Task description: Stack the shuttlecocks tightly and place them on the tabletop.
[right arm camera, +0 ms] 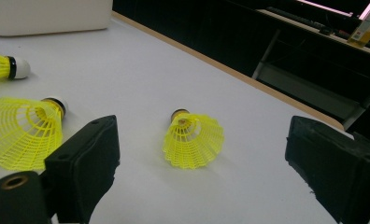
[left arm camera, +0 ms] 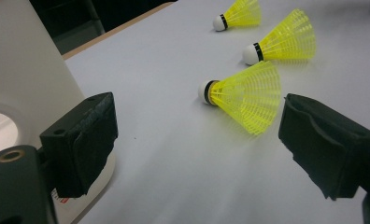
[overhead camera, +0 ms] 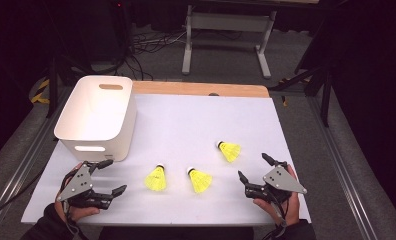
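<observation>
Three yellow shuttlecocks lie on the white table top [overhead camera: 186,120]: a left one [overhead camera: 156,179], a middle one [overhead camera: 200,180] and a right one [overhead camera: 229,150], farther back. My left gripper [overhead camera: 113,176] is open at the front left, beside the white bin [overhead camera: 96,117], holding nothing. In the left gripper view the open left gripper [left arm camera: 199,140] faces the nearest shuttlecock [left arm camera: 246,95], which lies just beyond the jaws. My right gripper [overhead camera: 252,166] is open at the front right. Seen from the right gripper view, the right gripper [right arm camera: 202,179] frames a shuttlecock [right arm camera: 192,140] lying ahead of it, untouched.
The bin stands at the table's back left corner, with a handle slot in its near wall [overhead camera: 91,148]. A wooden strip [overhead camera: 201,89] edges the far side. Beyond it are a floor with cables and a grey table frame [overhead camera: 228,22].
</observation>
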`<move>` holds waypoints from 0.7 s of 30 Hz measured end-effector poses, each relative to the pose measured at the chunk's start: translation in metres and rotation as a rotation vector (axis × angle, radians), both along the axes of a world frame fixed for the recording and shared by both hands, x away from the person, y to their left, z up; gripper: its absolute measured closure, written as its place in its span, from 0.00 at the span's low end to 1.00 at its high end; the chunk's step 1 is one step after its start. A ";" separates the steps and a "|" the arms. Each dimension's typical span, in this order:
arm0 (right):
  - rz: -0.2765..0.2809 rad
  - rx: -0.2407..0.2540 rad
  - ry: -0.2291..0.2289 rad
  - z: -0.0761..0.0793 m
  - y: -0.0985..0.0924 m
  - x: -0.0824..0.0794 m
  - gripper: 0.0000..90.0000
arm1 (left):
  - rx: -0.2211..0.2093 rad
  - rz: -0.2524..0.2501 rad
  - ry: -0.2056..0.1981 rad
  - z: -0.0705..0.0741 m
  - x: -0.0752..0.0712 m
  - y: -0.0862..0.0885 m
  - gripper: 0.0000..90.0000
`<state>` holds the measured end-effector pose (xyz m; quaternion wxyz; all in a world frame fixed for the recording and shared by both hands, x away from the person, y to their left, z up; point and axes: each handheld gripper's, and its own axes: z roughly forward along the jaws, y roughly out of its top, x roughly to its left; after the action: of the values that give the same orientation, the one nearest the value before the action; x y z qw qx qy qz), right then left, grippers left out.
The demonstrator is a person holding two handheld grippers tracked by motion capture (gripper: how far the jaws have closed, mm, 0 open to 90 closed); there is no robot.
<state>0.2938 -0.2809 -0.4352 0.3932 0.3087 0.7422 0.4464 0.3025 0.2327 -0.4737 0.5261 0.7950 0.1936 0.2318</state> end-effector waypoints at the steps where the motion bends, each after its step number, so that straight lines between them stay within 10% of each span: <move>1: -0.004 0.000 0.001 0.000 -0.001 0.000 0.12 | -0.001 -0.003 -0.001 0.000 0.000 0.000 0.14; 21: -0.044 0.014 -0.010 -0.001 -0.007 -0.001 0.14 | 0.052 -0.116 0.013 0.003 0.007 -0.036 0.14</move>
<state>0.2932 -0.2877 -0.4360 0.4043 0.3254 0.7301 0.4446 0.3095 0.1966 -0.4708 0.5164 0.8198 0.1445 0.2008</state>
